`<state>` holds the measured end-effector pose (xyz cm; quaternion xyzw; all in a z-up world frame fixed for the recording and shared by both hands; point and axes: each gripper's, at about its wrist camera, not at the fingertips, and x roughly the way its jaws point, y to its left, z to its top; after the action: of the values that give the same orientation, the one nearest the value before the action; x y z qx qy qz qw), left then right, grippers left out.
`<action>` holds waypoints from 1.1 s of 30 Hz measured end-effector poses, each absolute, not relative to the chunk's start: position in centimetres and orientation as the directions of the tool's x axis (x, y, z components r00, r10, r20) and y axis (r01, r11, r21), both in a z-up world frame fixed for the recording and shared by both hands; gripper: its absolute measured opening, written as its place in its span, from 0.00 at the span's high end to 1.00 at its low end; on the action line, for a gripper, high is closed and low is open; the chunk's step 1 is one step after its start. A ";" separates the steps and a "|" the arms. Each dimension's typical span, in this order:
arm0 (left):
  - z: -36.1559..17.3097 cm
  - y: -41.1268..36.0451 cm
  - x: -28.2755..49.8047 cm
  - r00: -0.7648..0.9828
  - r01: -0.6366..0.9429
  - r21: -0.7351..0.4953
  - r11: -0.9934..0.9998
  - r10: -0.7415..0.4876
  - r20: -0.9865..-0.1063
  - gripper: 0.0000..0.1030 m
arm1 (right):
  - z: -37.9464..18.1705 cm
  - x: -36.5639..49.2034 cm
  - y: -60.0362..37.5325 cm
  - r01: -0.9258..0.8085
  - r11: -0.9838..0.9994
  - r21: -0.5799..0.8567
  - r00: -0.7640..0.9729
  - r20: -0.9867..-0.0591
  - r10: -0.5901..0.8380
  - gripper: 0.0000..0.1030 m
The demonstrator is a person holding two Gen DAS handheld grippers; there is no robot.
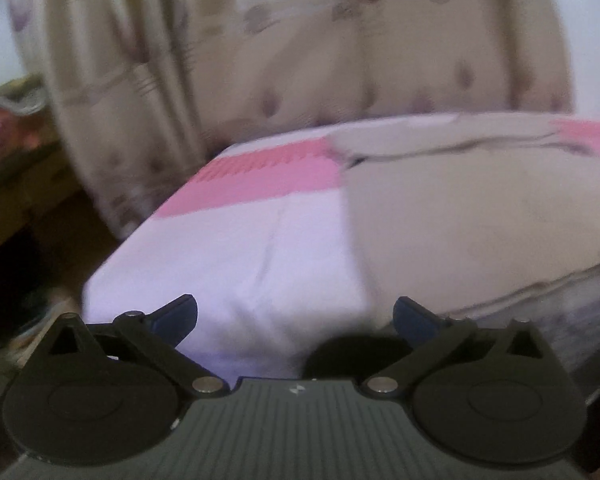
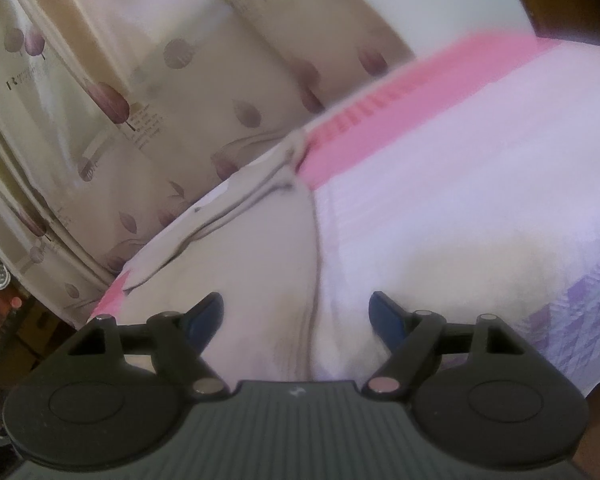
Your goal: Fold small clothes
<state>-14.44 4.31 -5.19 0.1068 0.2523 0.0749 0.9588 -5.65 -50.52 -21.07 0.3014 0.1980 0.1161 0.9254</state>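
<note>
Both grippers, left gripper and right gripper, gape wide, holding nothing; ahead lies the cream garment on the bed; I should pinch one hem cleanly.

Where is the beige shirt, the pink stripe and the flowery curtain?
beige shirt (image 2: 260, 272): right wrist view, on its flat middle.
pink stripe (image 1: 268, 172): left wrist view, on the band across the bed sheet.
flowery curtain (image 2: 140, 80): right wrist view, on a printed fold.

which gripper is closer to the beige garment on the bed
Right. The right gripper hangs open directly over the beige garment, one seam running between its fingers. The left gripper, also open, sits over bare white sheet, the garment off to its right.
</note>
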 end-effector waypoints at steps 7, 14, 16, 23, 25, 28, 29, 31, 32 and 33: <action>-5.5 4.8 -7.8 0.802 0.081 -0.018 0.997 -0.076 -0.593 0.13 | -21.2 -6.0 -50.4 -0.113 0.805 0.583 0.895 -0.293 0.337 0.22; -7.2 6.0 -4.3 0.712 0.119 -0.171 0.978 -0.204 -0.672 0.33 | -21.0 -6.1 -49.2 -0.158 0.857 0.490 0.881 -0.322 0.347 0.23; -7.3 6.0 -4.2 0.703 0.143 -0.188 0.972 -0.234 -0.672 0.36 | -20.9 -6.0 -48.4 -0.175 0.882 0.438 0.873 -0.345 0.345 0.31; -7.5 7.1 -3.4 0.648 0.183 -0.290 0.939 -0.337 -0.683 0.91 | -20.5 -4.7 -46.6 -0.213 0.898 0.385 0.821 -0.428 0.379 0.91; -7.5 7.6 -3.1 0.635 0.178 -0.324 0.929 -0.360 -0.683 0.91 | -20.4 -4.8 -47.3 -0.223 0.870 0.440 0.806 -0.418 0.419 0.92; -7.4 7.7 -2.8 0.624 0.190 -0.323 0.927 -0.368 -0.689 0.90 | -20.1 -5.1 -48.4 -0.220 0.837 0.502 0.812 -0.381 0.442 0.92; -7.3 7.7 -2.6 0.618 0.196 -0.331 0.923 -0.379 -0.689 0.89 | -20.1 -5.0 -48.6 -0.213 0.838 0.502 0.813 -0.385 0.438 0.92; -7.3 7.8 -2.3 0.611 0.194 -0.334 0.922 -0.380 -0.694 0.73 | -20.2 -4.7 -48.5 -0.222 0.841 0.494 0.801 -0.400 0.446 0.91; -7.2 8.0 -2.1 0.607 0.198 -0.349 0.916 -0.394 -0.690 0.62 | -20.2 -4.4 -48.4 -0.224 0.833 0.506 0.789 -0.408 0.460 0.91; -7.1 8.0 -2.1 0.603 0.199 -0.366 0.909 -0.408 -0.686 0.57 | -20.4 -4.1 -48.5 -0.222 0.816 0.534 0.775 -0.411 0.480 0.90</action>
<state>-2.12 8.04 -7.11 -0.1269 0.4114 -0.1713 0.8862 -4.14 -48.51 -20.41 0.2347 0.2747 0.1921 0.9124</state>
